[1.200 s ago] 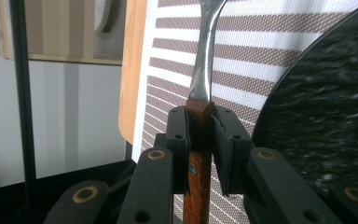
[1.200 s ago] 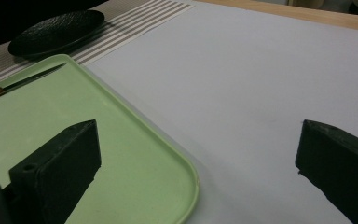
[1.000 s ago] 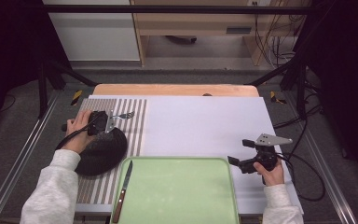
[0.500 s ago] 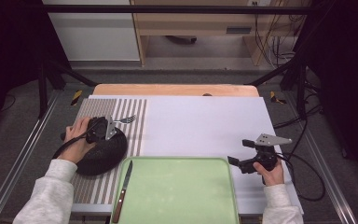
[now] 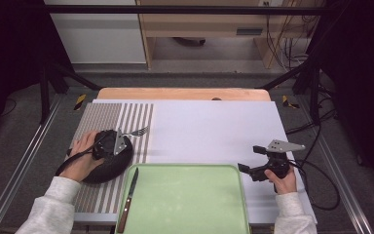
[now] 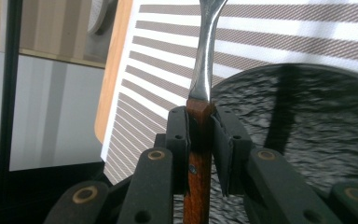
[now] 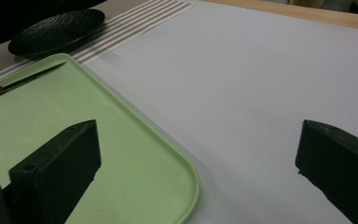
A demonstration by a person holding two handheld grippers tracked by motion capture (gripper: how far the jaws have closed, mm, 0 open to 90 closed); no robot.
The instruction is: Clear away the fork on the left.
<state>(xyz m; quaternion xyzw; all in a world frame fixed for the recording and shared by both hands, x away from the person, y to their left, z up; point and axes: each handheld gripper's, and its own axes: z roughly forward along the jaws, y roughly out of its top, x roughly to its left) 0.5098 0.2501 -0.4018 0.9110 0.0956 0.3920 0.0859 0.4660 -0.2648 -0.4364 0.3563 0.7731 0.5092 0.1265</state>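
Observation:
A fork (image 5: 139, 131) with a brown wooden handle (image 6: 196, 158) and a steel neck (image 6: 204, 60) is clamped in my left gripper (image 5: 124, 137), which is shut on the handle. Its tines point right over the striped placemat (image 5: 95, 119). The gripper hovers above the far edge of a black textured plate (image 5: 102, 169), also seen as a dark disc (image 6: 307, 126) under the jaws. My right gripper (image 5: 251, 159) stands open with nothing between its fingers, just right of the green tray (image 5: 185, 200), whose corner (image 7: 186, 172) lies below the jaws.
A knife (image 5: 129, 194) with a wooden handle lies along the tray's left rim, and the knife (image 7: 18, 84) points at the plate (image 7: 56, 30). A white sheet (image 5: 214, 131) covers the table's middle. A wooden board edge (image 5: 185, 93) runs along the back.
My left hand has carried the fork from the back of the placemat toward the person, over the black plate. The right gripper has stayed put.

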